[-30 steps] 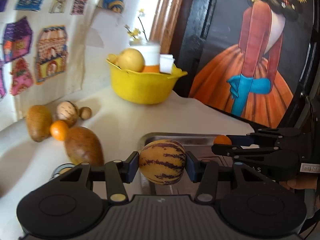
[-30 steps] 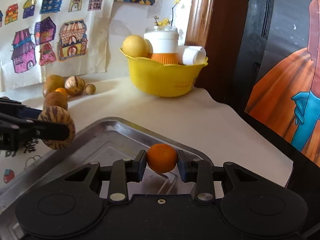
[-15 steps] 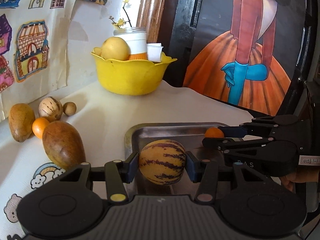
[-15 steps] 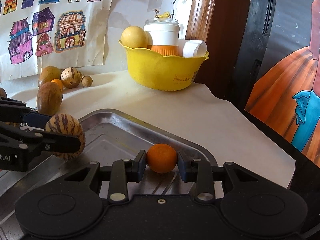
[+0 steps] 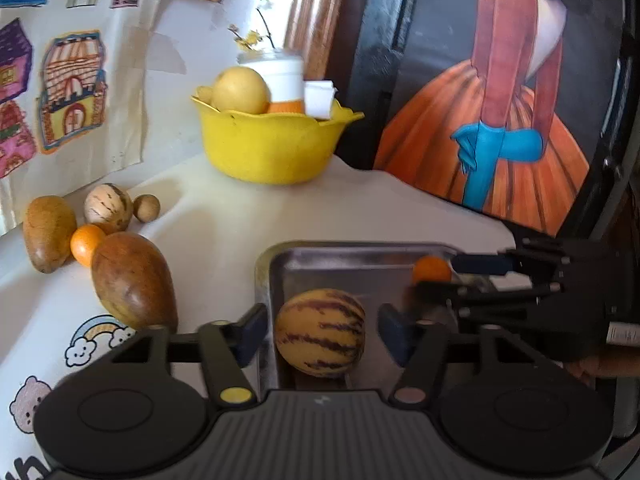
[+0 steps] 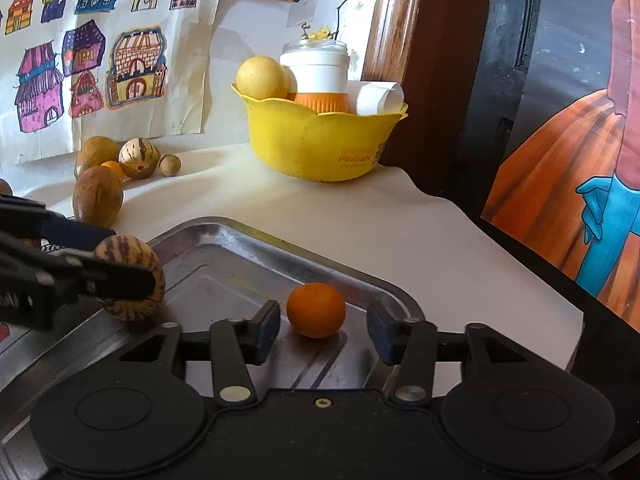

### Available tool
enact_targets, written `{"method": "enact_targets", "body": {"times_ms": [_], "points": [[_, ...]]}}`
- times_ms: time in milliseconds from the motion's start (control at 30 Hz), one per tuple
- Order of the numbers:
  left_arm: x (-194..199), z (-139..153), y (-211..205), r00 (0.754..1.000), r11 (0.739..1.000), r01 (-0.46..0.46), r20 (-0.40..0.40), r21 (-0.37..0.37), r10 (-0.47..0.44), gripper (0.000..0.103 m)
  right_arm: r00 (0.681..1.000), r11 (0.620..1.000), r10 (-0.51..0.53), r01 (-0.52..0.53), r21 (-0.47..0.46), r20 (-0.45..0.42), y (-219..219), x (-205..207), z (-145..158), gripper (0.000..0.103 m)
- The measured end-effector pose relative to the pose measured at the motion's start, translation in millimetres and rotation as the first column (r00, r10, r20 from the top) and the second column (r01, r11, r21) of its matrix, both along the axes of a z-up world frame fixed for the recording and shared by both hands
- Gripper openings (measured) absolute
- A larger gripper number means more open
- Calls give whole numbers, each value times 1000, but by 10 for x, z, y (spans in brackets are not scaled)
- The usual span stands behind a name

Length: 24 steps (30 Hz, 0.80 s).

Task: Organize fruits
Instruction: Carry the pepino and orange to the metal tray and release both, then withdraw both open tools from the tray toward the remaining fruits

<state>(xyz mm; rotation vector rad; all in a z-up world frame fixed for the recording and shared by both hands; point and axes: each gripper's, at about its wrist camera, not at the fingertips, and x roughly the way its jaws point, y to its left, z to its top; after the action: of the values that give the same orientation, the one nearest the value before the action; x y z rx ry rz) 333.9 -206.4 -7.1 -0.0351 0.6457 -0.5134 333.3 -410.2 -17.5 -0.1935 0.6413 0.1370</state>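
A striped yellow melon [image 5: 320, 332] rests on the metal tray [image 5: 352, 260], between the open jaws of my left gripper [image 5: 322, 330]; gaps show on both sides. It also shows in the right wrist view [image 6: 134, 276]. A small orange [image 6: 316, 310] sits on the tray [image 6: 240, 240] between the open jaws of my right gripper [image 6: 324, 330], apart from both pads. The right gripper and the orange [image 5: 432, 270] also show at the right of the left wrist view.
Several fruits lie on the white tablecloth at the left: a brown mango [image 5: 132, 280], another mango [image 5: 48, 232], a small orange [image 5: 86, 242], a striped melon [image 5: 108, 208]. A yellow bowl [image 5: 272, 144] with a jar stands at the back. A painting [image 5: 512, 112] leans at the right.
Both grippers have opened. The striped melon and the orange were let go and now rest on the tray.
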Motion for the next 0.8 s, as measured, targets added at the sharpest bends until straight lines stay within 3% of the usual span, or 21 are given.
{"method": "enact_targets", "body": {"times_ms": [67,433,600,800], "points": [[-12,59,45,1000,1000,-13,6,-21,13,73,1000,1000,-5,5,2,6,-14,-42,46,59],[-363,465,341,990,991,-109,80,-81,116,102,996,1000,-1,-2,29,90,53,-463,502,89],[-674,561,586,979,980,-170,92,-102,180,103,991,997,24,-33,69,130,201,-789,714,100],[-1099,574,895,963,969,-232,118,-88,241,103,986,991,70,-86,106,148,445,-1238,809,102]]}}
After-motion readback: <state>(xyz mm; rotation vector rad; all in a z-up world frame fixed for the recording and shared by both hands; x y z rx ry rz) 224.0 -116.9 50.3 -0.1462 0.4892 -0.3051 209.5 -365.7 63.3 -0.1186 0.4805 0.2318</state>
